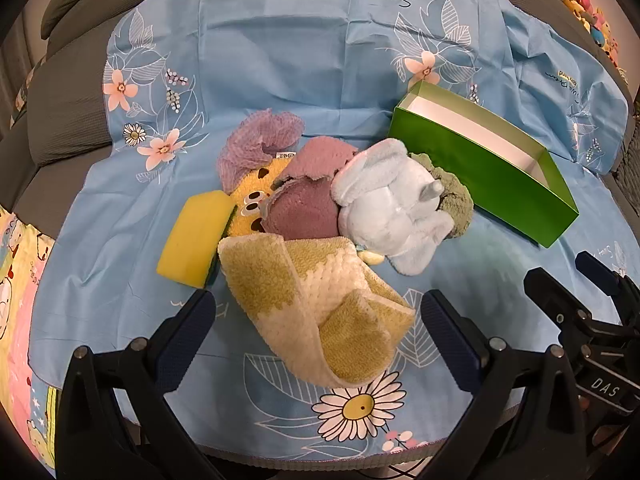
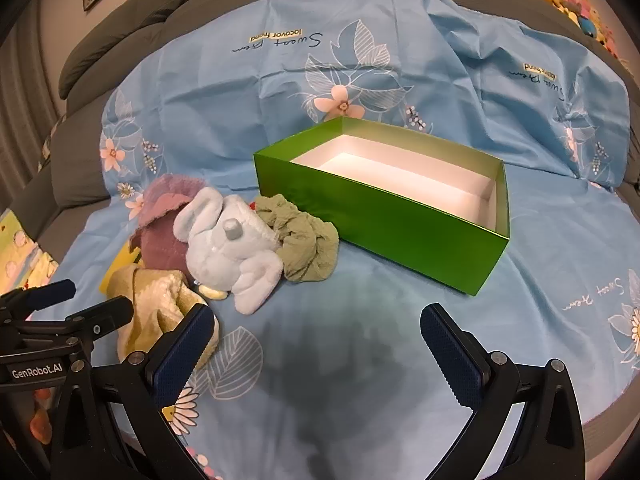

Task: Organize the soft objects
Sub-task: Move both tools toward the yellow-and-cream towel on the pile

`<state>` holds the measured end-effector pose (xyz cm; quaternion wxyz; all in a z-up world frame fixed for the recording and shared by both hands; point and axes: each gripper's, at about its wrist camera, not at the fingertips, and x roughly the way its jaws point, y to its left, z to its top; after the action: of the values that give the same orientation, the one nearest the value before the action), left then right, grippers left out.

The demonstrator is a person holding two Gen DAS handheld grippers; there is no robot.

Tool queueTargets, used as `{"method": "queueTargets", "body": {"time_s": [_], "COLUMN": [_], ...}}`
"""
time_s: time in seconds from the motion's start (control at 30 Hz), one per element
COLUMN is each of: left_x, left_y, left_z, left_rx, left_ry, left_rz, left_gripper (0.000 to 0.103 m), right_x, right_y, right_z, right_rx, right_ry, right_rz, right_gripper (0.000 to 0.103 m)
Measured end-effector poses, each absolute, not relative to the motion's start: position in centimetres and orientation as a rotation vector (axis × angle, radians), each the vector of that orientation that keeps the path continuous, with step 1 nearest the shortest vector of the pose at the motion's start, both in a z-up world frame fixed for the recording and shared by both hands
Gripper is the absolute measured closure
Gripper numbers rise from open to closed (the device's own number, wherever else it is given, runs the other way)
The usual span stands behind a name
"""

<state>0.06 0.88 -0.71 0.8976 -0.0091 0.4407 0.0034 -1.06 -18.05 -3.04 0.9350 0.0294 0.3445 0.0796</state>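
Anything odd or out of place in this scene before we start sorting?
Nothing damaged or spilled. The soft items sit in one jumbled heap left of the green box: the blue plush lies on the mauve towel, the yellow-white towel is crumpled. The box is empty, set askew on the wrinkled cloth.

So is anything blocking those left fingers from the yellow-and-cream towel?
Nothing visible. The folded yellow-and-cream checked towel lies right ahead of the open left fingers, at the near edge of the pile, with only blue floral cloth around it.
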Motion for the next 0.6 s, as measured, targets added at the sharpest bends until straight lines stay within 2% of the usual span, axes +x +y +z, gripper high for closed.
{"method": "queueTargets", "body": {"time_s": [0.6], "left_x": [0.09], "left_y": [1.38], "left_z": [-0.96], "left_rx": [-0.034], "left_ry": [0.926], "left_rz": [0.009], "left_gripper": [0.001], "right_x": [-1.10], "right_y": [-17.41], "right_z": [-3.55], "right_rx": [0.065], "right_ry": [0.725], "right_rz": [0.200], "right_gripper": [0.000]}}
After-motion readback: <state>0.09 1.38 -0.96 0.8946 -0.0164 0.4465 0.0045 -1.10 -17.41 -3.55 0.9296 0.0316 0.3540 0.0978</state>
